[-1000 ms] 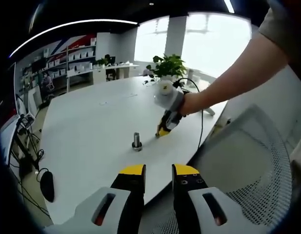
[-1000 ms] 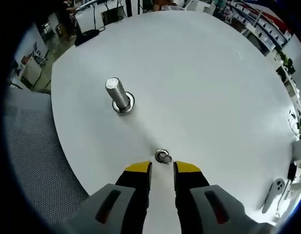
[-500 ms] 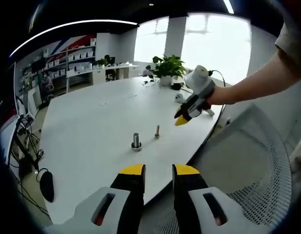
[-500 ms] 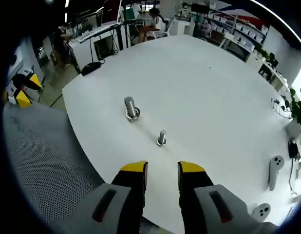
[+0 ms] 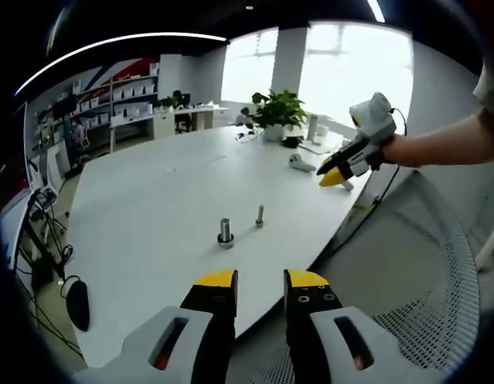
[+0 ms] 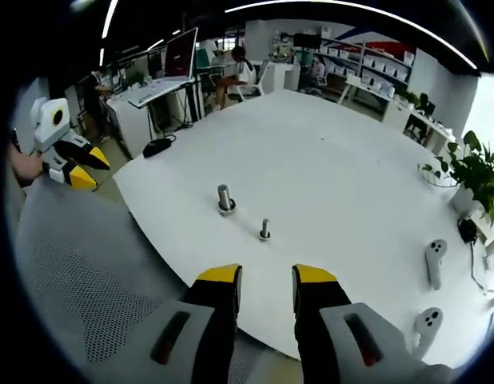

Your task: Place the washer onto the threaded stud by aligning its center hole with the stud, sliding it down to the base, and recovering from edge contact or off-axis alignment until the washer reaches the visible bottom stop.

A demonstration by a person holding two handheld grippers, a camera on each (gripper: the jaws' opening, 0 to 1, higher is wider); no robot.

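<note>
Both views look from off the tabletop (image 5: 151,200) edge, well back and slightly downward. The left gripper view faces the windows; the right gripper view faces the desks. They share the tabletop (image 6: 327,176) and its near edge

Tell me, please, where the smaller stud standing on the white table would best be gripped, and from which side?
Probably the upper shank of the smaller stud, from above, fingers either side. It stands upright and slim, apart from the larger stud, with bare white table around it.
</note>
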